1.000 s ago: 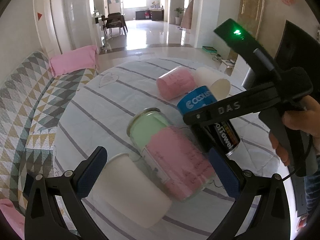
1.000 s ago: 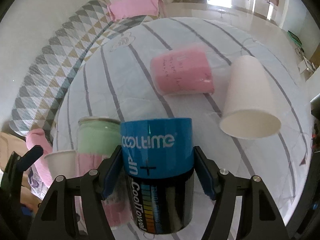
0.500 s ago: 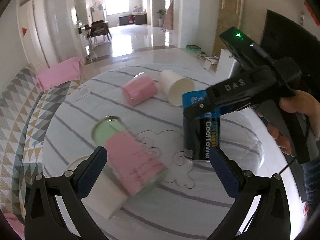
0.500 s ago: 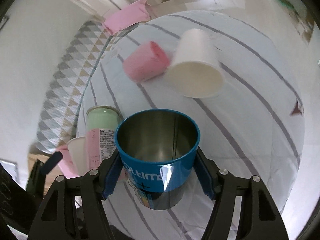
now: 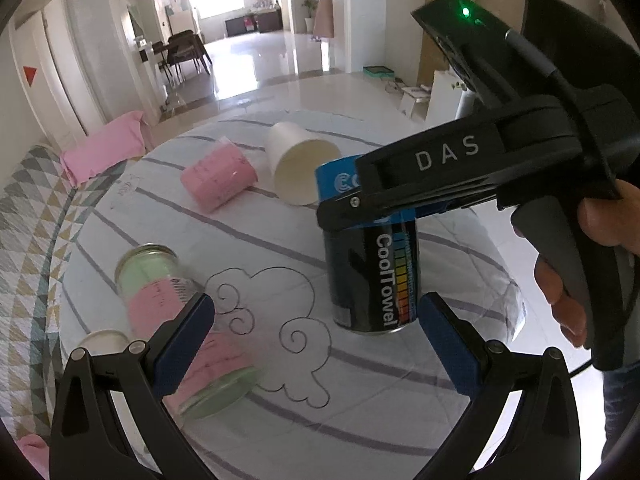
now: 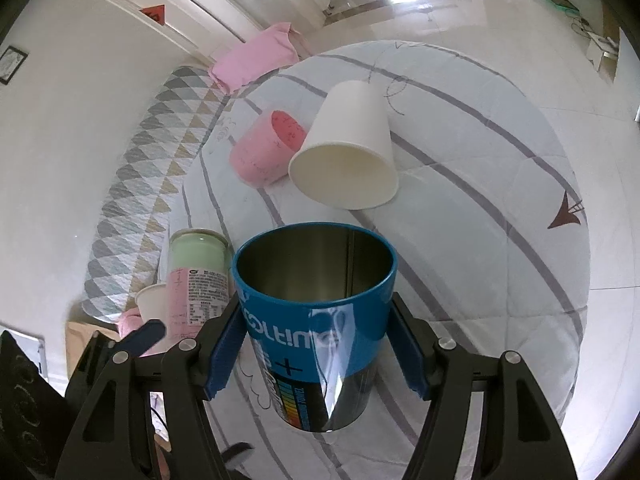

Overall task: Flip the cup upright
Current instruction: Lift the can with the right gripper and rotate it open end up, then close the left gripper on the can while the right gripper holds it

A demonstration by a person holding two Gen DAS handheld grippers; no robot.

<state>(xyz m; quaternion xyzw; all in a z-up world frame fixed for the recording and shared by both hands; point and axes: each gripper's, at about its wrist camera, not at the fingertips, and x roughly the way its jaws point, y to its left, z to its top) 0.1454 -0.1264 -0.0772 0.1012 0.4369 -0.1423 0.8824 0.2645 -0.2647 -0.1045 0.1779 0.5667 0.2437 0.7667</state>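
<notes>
A blue and black metal cup (image 5: 372,276) marked CoolTowel stands upright on the round table, its open mouth up (image 6: 316,264). My right gripper (image 6: 316,344) is shut on the blue upper band of the cup; it shows in the left wrist view (image 5: 440,184) reaching in from the right. My left gripper (image 5: 316,340) is open and empty, low over the table's near side, with the cup just beyond its right finger.
A white paper cup (image 5: 300,168) and a pink cup (image 5: 218,180) lie on their sides at the far side. A green glass jar with pink label (image 5: 172,312) and a small white cup (image 5: 102,340) lie at near left. A quilted sofa (image 5: 28,216) is left.
My right gripper turned the blue cup from lying on its side to upright, mouth up, and set its base on the table. My left gripper drew back a little.
</notes>
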